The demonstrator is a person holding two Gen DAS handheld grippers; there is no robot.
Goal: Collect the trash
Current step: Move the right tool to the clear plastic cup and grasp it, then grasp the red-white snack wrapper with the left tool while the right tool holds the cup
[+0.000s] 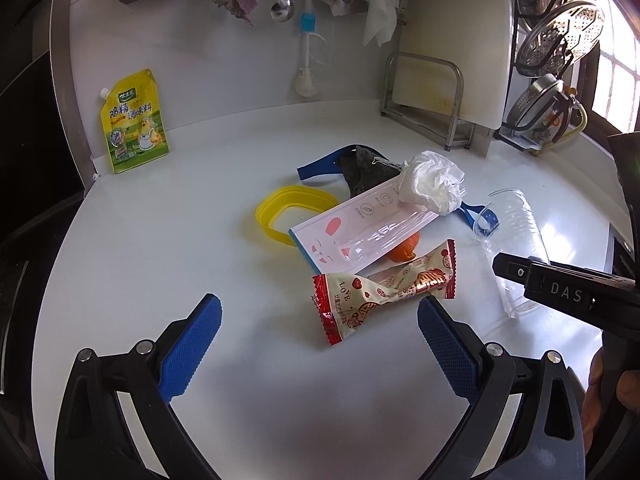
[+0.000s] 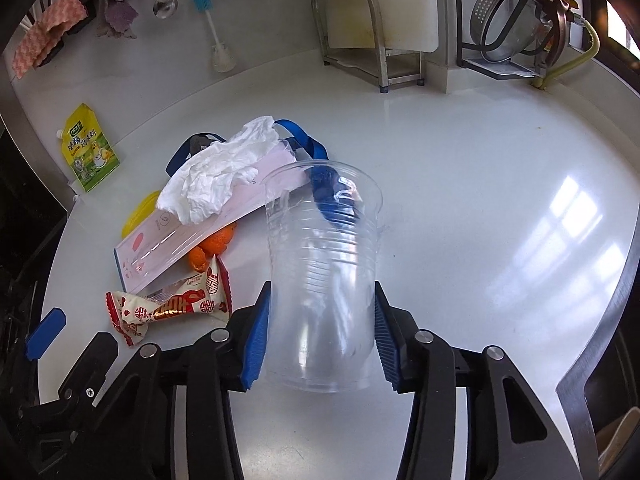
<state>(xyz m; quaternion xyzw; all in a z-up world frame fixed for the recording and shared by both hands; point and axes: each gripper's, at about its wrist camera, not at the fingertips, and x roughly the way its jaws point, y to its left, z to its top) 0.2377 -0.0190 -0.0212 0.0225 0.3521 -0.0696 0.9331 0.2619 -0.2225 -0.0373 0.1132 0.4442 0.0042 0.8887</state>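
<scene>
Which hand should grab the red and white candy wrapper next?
Left. The left tool is open and empty just before the red and white candy wrapper; the right tool already grips the clear plastic cup.

Lying on the counter [image 2: 460, 168]: cup [image 2: 324, 280] right of the wrapper [image 2: 172, 306], tissue [image 2: 216, 172] resting on the flat packet [image 2: 168, 248] behind.
</scene>
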